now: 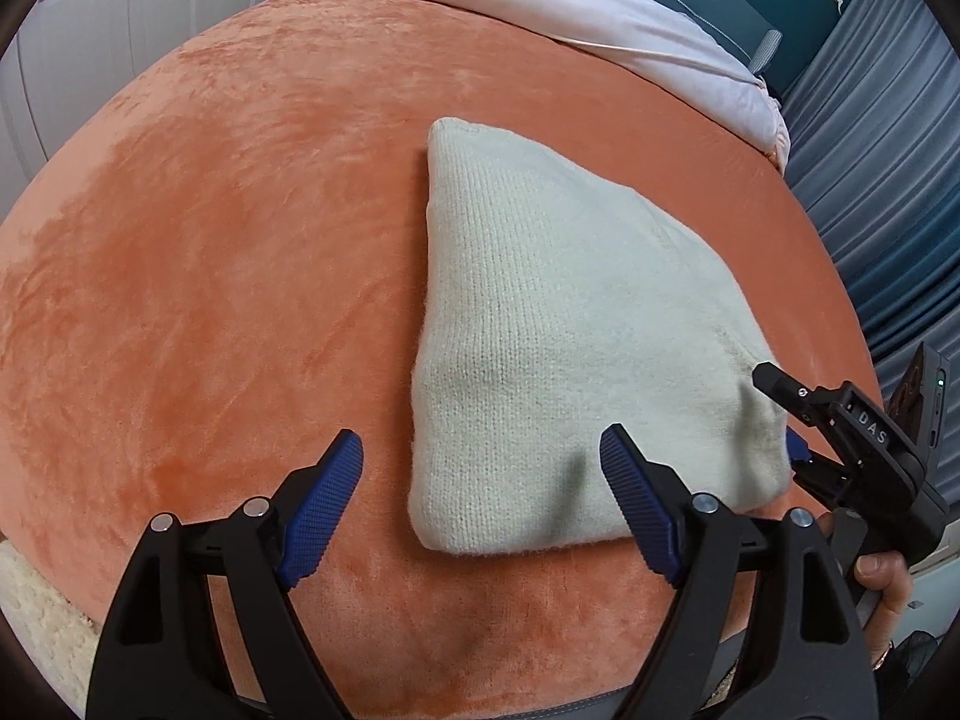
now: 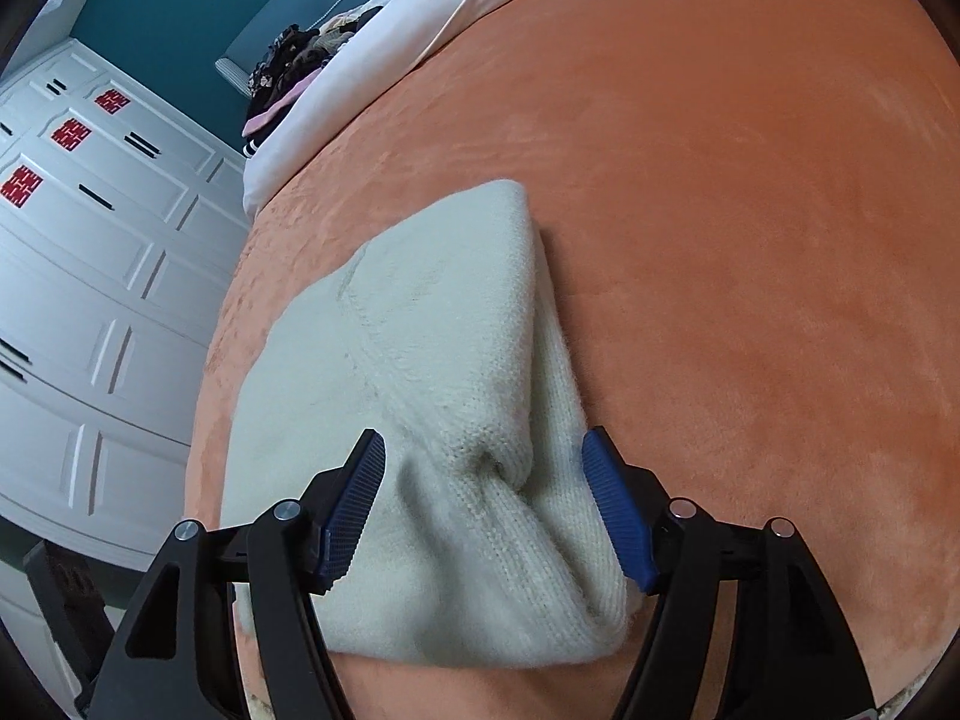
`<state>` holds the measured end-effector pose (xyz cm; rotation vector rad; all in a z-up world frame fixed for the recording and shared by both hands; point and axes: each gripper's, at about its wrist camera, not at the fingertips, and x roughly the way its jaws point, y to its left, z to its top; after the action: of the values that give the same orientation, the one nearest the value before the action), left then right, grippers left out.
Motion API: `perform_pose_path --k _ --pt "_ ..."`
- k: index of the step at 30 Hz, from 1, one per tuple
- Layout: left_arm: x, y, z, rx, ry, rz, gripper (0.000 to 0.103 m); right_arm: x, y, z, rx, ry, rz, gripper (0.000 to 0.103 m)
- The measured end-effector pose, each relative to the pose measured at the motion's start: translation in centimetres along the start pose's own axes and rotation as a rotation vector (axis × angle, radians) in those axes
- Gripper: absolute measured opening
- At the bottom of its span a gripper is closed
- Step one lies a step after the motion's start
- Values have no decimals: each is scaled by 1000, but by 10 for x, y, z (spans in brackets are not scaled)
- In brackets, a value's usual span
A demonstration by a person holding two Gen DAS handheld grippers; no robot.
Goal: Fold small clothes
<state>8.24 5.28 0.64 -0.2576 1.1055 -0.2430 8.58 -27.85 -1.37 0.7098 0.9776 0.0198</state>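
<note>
- Here it lies: the pale cream, fuzzy knitted garment (image 1: 558, 324), already folded into a thick, roughly triangular bundle, sits on the orange plush bed cover (image 1: 228, 252), toward the near edge of the bed.
- The left gripper (image 1: 480, 504) hovers low at the bundle's near-left corner, jaws spread wide and gripping nothing; one blue pad is over bare cover, the other over the knit's near edge.
- The right gripper (image 2: 483, 504) is at the opposite near corner, its jaws also released. They straddle a puckered ridge of knit that bunches up between them, but neither pad looks pressed into it.
- In the left view, the right tool's black finger sits just at the bundle's right corner, with the person's hand (image 1: 882, 576) behind it.
- Judgement call: the fold looks nearly finished, with maybe one more tuck or a smoothing pass to go.
- The risk? That bunched ridge. Closing the right jaws there could catch only the top layer, and lifting would peel the fold open rather than carry the whole stack.
- Thick, springy knit tends to slump. Let go too early and the upper flap may slide off its lower layer, which already peeks out along the right edge.
- The plush cover grips fabric, so dragging instead of lifting would likely skew the bundle.
- A white-pink sheet (image 1: 540, 0) lies well beyond, out of play.
</note>
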Motion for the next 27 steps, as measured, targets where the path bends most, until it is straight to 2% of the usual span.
perform_pose_path --k 3,4,6,7,8,10,13,15,16,18,20,21,24,26,27 --pt "4 1 -2 -2 14 5 79 -5 -5 -5 8 1 9 67" --pt "6 1 -3 -2 19 6 79 -5 -5 -5 -1 6 15 64" --pt "8 2 -4 -8 26 5 79 -3 -1 -5 -41 23 6 41" --pt "9 2 -5 -9 28 3 79 -2 1 -5 -57 35 -3 25" --pt "9 3 -5 -13 29 2 79 -4 6 -3 -67 41 -1 20" --pt "4 4 -4 -23 17 -6 79 -24 28 6 -94 10 87 17" --pt "-14 8 2 -37 -29 -32 79 -72 76 22 -169 -72 291 16" --pt "-24 11 6 -40 -56 -38 81 -85 90 26 -226 -93 355 16" --pt "-27 13 7 -43 -64 -30 84 -82 87 25 -240 -98 329 16" --pt "-29 18 6 -52 -66 -20 86 -54 63 22 -243 -64 176 16" --pt "-26 22 0 -65 -46 -20 86 -4 16 11 -177 80 -41 16" --pt "-26 21 -3 -69 -34 -29 86 5 1 5 -147 106 -66 16" --pt "-26 13 -25 -36 1 -73 86 -6 -10 -4 -86 83 33 17" --pt "-19 4 -40 14 30 -65 87 -8 -9 -2 -84 95 29 22" --pt "-13 -1 -48 48 38 -37 87 -7 -9 -1 -83 105 25 22"
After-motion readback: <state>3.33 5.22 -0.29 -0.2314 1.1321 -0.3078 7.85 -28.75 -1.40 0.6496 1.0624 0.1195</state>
